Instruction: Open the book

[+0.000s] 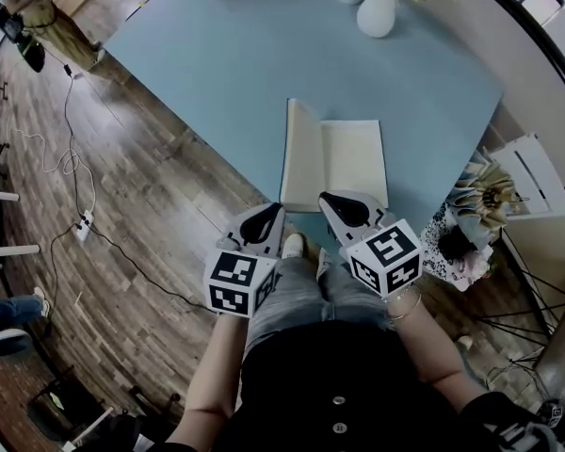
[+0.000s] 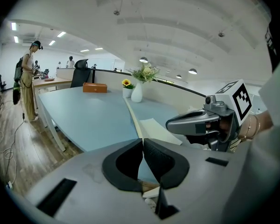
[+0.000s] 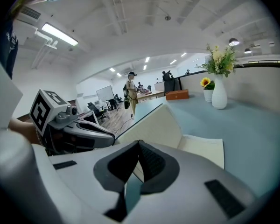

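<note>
Book (image 1: pixel 350 163) with plain cream pages

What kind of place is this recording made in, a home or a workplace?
Most likely an open-plan office: a long blue table stands on a wood floor, an office chair and a desk with a person beside it show behind, and a whiteboard stands further back.

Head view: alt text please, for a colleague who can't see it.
A book lies open on a blue table, left cover raised. The left claw and right claw, both shut and empty, are at its near edge.
</note>
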### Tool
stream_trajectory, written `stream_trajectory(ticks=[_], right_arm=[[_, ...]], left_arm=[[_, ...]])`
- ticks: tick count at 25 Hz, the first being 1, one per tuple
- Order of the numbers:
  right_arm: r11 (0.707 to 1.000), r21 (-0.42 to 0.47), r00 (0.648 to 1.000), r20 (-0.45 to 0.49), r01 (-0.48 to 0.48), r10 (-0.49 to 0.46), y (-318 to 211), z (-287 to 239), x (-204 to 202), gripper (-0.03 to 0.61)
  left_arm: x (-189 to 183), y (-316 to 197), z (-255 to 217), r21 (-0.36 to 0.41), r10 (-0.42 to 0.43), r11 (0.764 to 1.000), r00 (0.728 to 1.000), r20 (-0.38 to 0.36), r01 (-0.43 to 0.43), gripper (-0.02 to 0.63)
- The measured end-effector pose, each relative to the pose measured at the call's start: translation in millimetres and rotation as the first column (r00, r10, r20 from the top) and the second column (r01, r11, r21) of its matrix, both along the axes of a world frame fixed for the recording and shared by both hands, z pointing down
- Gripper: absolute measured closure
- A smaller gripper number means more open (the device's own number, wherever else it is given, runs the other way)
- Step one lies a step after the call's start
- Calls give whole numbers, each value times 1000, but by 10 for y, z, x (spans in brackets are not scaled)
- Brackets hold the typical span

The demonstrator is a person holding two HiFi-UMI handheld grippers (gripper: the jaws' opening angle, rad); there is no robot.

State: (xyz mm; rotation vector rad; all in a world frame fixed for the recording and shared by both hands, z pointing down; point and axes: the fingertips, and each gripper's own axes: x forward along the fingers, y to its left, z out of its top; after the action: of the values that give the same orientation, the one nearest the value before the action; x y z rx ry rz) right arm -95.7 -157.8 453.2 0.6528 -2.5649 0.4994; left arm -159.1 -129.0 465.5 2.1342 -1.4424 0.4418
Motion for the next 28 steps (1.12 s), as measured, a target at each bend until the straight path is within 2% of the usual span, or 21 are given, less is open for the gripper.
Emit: stream_trajectory(ticks=[9,20,28], right_arm=[[999,-25,999,-16,42,-43,69,88,-196,572],[994,-78,996,-50,74,-78,190,327,-334,572],[990,-108,992,-75,93,-102,240,513,-432,572]], left_arm=[[-189,53,188,-36,-76,997,996,-56,74,595],[-372,112,472,-87,-192,979,972,-134,182,595],[-428,134,682,-111,-213,974,966,-149,198,595]])
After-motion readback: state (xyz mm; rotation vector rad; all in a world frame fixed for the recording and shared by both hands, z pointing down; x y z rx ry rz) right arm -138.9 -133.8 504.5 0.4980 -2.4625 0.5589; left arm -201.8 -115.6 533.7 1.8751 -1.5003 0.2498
